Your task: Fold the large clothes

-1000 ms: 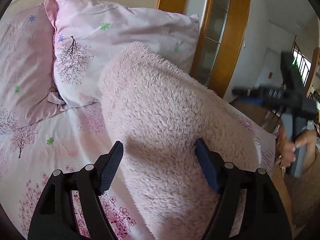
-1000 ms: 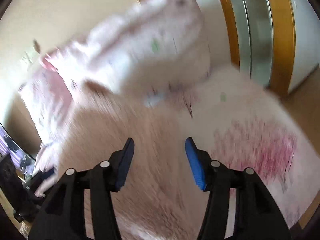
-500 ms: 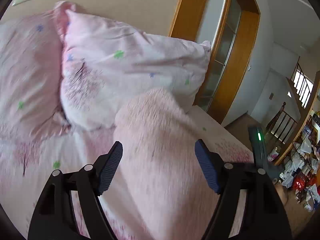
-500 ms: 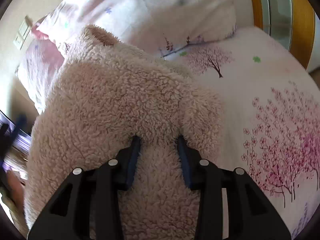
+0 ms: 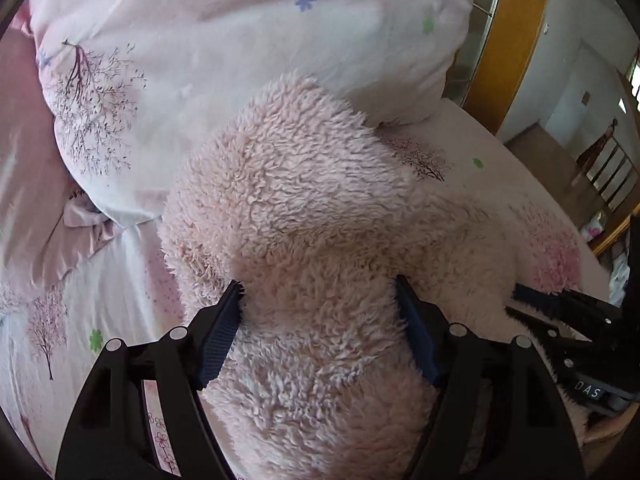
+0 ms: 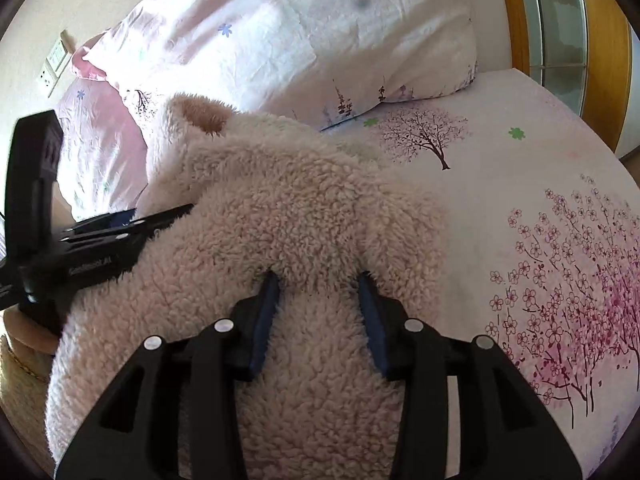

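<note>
A large pale pink fleece garment [image 5: 312,208] lies bunched on the bed, its far end near the pillows; it also shows in the right wrist view [image 6: 280,216], where a brown-lined opening [image 6: 204,114] sits at its far end. My left gripper [image 5: 320,308] has its jaws wide apart with a thick fold of fleece between the pads. My right gripper [image 6: 320,292] is shut on a fold of the fleece. Each gripper shows in the other's view: the right gripper [image 5: 520,300] low on the right, the left gripper [image 6: 176,212] on the left.
The bed sheet [image 6: 520,200] is white with pink blossom trees. Two pink floral pillows [image 5: 240,40] lie against the wall beyond the garment. A wooden door frame with glass [image 6: 560,20] stands to the right. A stair railing [image 5: 608,168] lies past the bed's edge.
My right gripper came down onto the fleece and shut on a fold. My left gripper dropped lower and pushed into the garment, its jaws still wide. Both views have tilted down toward the bed.
</note>
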A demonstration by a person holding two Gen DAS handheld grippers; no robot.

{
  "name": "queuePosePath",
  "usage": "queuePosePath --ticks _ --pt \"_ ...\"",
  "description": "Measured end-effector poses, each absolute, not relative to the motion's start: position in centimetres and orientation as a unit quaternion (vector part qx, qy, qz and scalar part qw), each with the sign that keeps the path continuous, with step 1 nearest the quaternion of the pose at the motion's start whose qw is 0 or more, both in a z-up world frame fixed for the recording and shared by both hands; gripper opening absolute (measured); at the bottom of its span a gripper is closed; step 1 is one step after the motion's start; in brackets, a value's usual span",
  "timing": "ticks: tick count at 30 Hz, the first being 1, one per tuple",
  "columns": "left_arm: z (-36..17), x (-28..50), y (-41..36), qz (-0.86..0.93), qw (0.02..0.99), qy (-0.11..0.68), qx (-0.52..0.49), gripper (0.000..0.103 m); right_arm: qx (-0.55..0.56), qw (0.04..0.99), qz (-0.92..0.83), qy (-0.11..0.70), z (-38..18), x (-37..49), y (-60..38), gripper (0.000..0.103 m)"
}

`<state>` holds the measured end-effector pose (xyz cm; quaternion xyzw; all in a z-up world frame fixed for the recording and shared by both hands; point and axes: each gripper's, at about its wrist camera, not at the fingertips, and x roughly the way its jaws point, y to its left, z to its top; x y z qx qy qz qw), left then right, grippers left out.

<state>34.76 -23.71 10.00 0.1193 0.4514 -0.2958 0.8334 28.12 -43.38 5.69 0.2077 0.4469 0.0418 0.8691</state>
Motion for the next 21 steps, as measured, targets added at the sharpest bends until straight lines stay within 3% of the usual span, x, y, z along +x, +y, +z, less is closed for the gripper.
queuePosePath --ticks 8,21 --pt "15.6 26.4 -17.4 -0.390 0.842 0.371 0.037 0.070 0.219 0.894 0.100 0.378 11.0 21.3 -44.8 0.047" --pt "11.1 20.2 -19.2 -0.373 0.848 0.351 0.136 0.072 0.251 0.856 0.095 0.443 4.1 20.2 -43.2 0.055"
